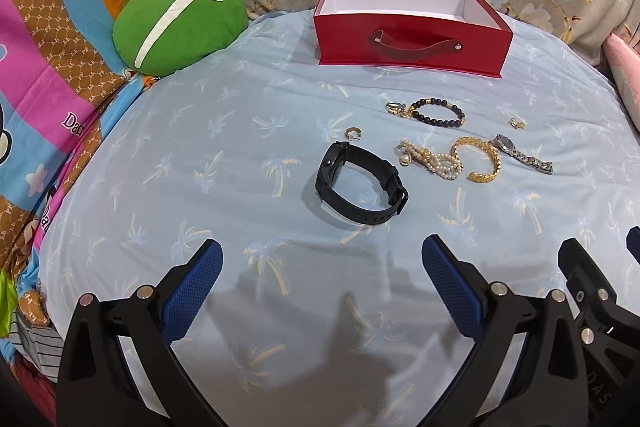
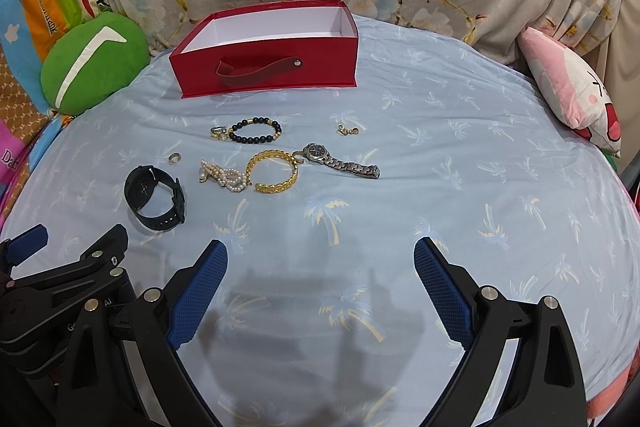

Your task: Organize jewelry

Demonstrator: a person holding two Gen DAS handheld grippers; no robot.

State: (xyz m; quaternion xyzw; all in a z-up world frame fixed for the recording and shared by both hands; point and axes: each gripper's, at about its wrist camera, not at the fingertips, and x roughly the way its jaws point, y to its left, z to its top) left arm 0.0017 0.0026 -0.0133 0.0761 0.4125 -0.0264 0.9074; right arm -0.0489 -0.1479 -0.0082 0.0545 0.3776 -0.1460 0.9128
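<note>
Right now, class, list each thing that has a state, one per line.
Red cardboard box: open, empty.
Black strap watch: band fastened in a loop, on its edge.
Silver metal watch: lying flat, unfastened.
Gold cuff bangle: lying flat.
Left gripper: open.
Right gripper: open.

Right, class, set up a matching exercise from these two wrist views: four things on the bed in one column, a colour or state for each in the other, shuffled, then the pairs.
Column one:
1. smartwatch
2. box
3. round cushion
4. open bangle

Column two:
A. green with a white stripe
B. gold, lying beside the pearls
C. red, open and empty
D. black, strap fastened in a loop

Pairs: 1-D, 2-C, 3-A, 4-B.
</note>
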